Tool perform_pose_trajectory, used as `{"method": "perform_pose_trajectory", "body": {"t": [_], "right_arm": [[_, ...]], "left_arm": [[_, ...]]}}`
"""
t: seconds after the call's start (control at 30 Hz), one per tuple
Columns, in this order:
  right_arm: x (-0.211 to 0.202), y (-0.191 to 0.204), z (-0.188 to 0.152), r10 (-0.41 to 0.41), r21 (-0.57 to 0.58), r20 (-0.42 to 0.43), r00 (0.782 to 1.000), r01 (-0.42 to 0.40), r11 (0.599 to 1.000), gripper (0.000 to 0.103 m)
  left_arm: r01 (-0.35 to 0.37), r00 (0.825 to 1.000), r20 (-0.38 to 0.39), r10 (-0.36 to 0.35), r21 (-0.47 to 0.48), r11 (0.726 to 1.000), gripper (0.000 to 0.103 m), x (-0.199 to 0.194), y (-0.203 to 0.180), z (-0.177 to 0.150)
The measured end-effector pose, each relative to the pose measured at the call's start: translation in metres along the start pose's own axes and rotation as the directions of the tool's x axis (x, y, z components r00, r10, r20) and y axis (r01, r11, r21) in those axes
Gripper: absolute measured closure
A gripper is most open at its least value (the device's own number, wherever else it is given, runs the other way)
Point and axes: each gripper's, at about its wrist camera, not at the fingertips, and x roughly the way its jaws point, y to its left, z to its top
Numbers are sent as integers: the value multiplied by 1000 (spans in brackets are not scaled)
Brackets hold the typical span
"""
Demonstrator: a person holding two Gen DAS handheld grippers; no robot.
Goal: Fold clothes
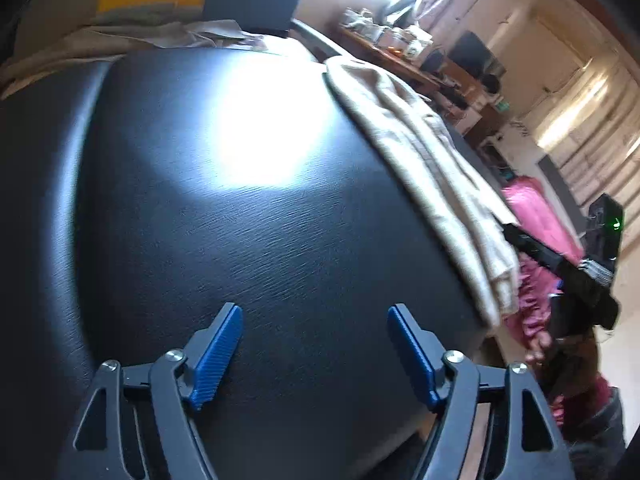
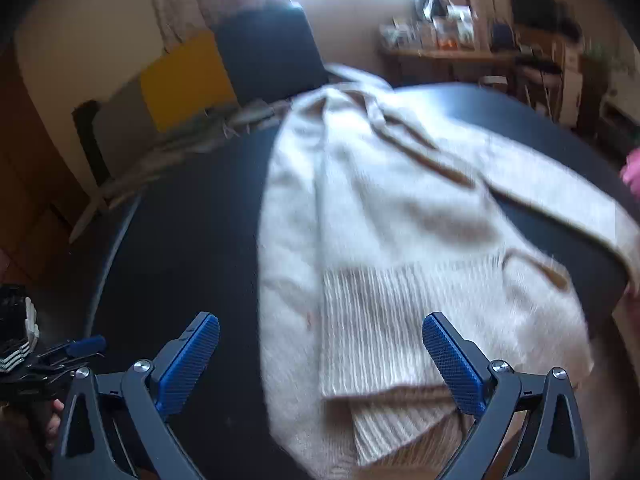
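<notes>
A cream knitted sweater (image 2: 384, 216) lies partly folded on a black table (image 2: 180, 220), its ribbed hem nearest the camera and one sleeve stretched toward the right edge. My right gripper (image 2: 320, 332) is open above the hem, with nothing pressed between its blue pads. In the left wrist view the same sweater (image 1: 432, 168) lies along the table's right side. My left gripper (image 1: 316, 316) stands open over bare black table (image 1: 240, 240), well left of the sweater. The left gripper also shows at the lower left of the right wrist view (image 2: 86, 346).
A black chair back (image 2: 272, 52) and a yellow panel (image 2: 184, 76) stand behind the table. Crumpled beige cloth (image 1: 160, 36) lies at the far edge. A person's pink garment (image 1: 536, 216) is at the table's right side. A cluttered wooden shelf (image 2: 448, 52) lines the back wall.
</notes>
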Motion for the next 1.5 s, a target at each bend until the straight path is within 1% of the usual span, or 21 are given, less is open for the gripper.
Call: {"method": "perform_pose_trajectory", "body": {"t": [0.1, 0.2, 0.27, 0.3, 0.4, 0.43, 0.47, 0.57, 0.6, 0.67, 0.73, 0.77, 0.8, 0.93, 1.07, 1.13, 1.2, 1.23, 1.27, 1.33, 1.5], "right_arm": [[9, 5, 12, -64, -94, -1, 998, 64, 994, 0], [29, 2, 19, -181, -175, -61, 982, 168, 970, 3], [37, -6, 21, -230, -204, -80, 970, 210, 956, 18], [36, -11, 20, -243, -201, -74, 967, 224, 954, 20], [35, -37, 15, -245, -119, -77, 966, 235, 965, 22], [35, -46, 11, -223, -78, -85, 971, 216, 973, 33], [36, -56, 7, -191, -34, -94, 977, 189, 981, 35], [30, -70, -3, -122, 34, -30, 992, 123, 992, 38], [28, -73, -5, -105, 49, -14, 994, 105, 993, 37], [28, -79, -9, -51, 73, 15, 999, 49, 996, 30], [26, -84, -12, 8, 88, 41, 999, -11, 996, 24], [26, -84, -13, 22, 87, 47, 999, -26, 996, 21], [28, -80, -12, 23, 69, 45, 999, -26, 997, 19], [42, -56, -11, -14, -52, 17, 1000, 15, 999, 0], [51, -44, -9, -77, -93, -5, 997, 76, 993, 0], [50, -41, -8, -63, -70, -23, 998, 61, 996, 0], [45, -34, -7, -33, -42, -33, 999, 31, 999, 14], [41, -34, -7, 14, 2, -31, 999, -13, 1000, 35], [37, -35, -7, 71, 57, -24, 997, -70, 996, 62], [34, -40, -12, 195, 195, 2, 981, -192, 962, 89], [46, -16, -41, 373, 337, 52, 926, -368, 867, 87]], "left_arm": [[58, 998, -6, -58, 43, 997, 31, 15, -25, 20], [114, 993, -30, -113, 46, 992, 34, 35, -45, 42], [138, 990, -43, -136, 39, 990, 34, 48, -56, 54], [143, 989, -53, -141, 37, 989, 34, 56, -61, 60], [145, 985, -102, -141, 37, 989, 36, 88, -77, 73], [145, 983, -118, -140, 34, 989, 37, 99, -82, 76], [137, 983, -129, -132, 30, 990, 38, 109, -86, 79], [114, 984, -141, -111, 10, 993, 38, 135, -96, 87], [115, 984, -141, -113, 11, 993, 38, 141, -101, 90], [111, 985, -138, -108, 20, 994, 38, 152, -112, 95], [73, 990, -127, -65, 60, 995, 46, 158, -124, 96], [77, 988, -140, -66, 74, 994, 72, 161, -129, 95], [101, 982, -166, -89, 63, 993, 91, 167, -131, 95], [174, 970, -165, -180, -54, 983, 92, 168, -114, 93], [177, 974, -127, -188, -91, 980, 93, 153, -99, 93], [180, 979, -80, -187, -82, 980, 94, 135, -97, 94], [181, 983, -15, -182, -67, 981, 94, 109, -92, 98], [181, 983, 20, -180, -62, 982, 94, 94, -87, 101], [180, 983, 54, -177, -59, 982, 94, 78, -81, 103], [167, 982, 98, -160, -69, 984, 95, 47, -59, 104], [96, 988, 134, -79, -123, 988, 103, -4, -3, 81]]}}
